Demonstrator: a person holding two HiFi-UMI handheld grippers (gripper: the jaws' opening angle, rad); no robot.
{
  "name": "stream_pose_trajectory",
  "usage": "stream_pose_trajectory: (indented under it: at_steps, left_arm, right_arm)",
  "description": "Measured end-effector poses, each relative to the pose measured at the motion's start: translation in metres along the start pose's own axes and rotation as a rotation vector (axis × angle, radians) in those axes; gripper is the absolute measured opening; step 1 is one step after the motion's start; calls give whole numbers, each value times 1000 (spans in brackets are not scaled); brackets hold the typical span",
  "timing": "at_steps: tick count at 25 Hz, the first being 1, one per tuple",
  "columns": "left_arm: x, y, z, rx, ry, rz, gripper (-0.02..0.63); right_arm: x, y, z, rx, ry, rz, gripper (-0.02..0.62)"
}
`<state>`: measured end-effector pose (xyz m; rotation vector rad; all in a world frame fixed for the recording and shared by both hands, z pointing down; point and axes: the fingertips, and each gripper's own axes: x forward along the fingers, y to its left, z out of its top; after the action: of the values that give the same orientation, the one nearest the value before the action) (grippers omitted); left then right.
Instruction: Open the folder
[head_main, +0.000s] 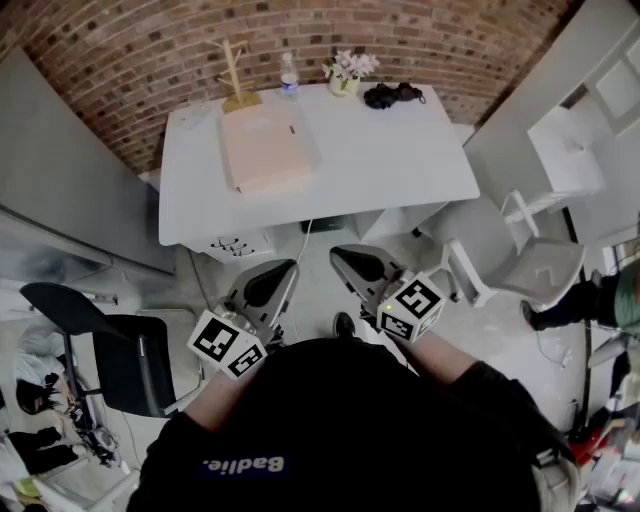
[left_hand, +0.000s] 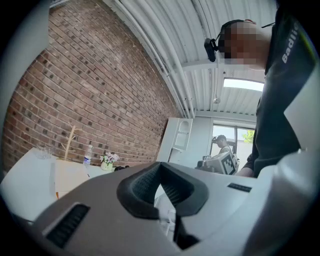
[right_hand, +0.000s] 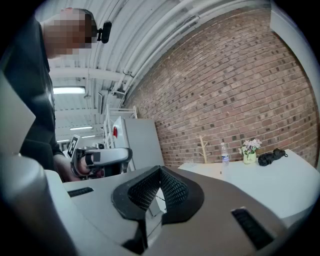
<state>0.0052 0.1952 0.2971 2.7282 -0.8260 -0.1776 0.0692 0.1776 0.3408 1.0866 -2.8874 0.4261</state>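
Closed peach folder (head_main: 265, 150) lying flat on the white table (head_main: 400, 160)
Left gripper (head_main: 285, 268) and right gripper (head_main: 340, 254), jaws pressed together and empty, hover apart from it

We log the folder (head_main: 265, 150) lying on the left half of the table (head_main: 400, 160), set back from the near edge. Behind it, along the far edge, stand from left to right a forked stand (head_main: 238, 75), a bottle (head_main: 289, 75), a flower vase (head_main: 348, 72) and a small heap (head_main: 393, 95). The left gripper (head_main: 283, 270) and right gripper (head_main: 342, 256) sit side by side before the near edge, over the floor, well apart from the folder. An office chair (head_main: 110, 340) stands to our left; a second chair (head_main: 540, 265) stands right of the table.
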Motion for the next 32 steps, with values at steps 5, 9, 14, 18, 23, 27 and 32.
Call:
stream_pose_trajectory:
  at_steps: [5, 9, 14, 18, 23, 27, 32]
  left_arm:
    - [-1, 3, 0, 3, 0, 1, 3]
    - [-5, 5, -1, 5, -3, -3, 2]
    - [-11, 12, 4, -2, -7, -6, 2]
    - [-19, 17, 6, 0, -14, -13, 3]
    - [-40, 27, 9, 0, -17, -15, 3]
    - [-54, 38, 7, 4, -7, -19, 2]
    - [-57, 53, -1, 7, 15, -21, 3]
  right_arm:
    - [4, 0, 0, -1, -3, 1, 29]
    - [8, 3, -1, -4, -4, 1, 29]
    - [16, 7, 0, -5, 3, -6, 29]
    - [23, 13, -1, -10, 10, -17, 29]
    - [34, 26, -3, -13, 10, -46, 29]
    - [43, 33, -10, 0, 13, -81, 29]
    - [50, 30, -21, 25, 18, -118, 29]
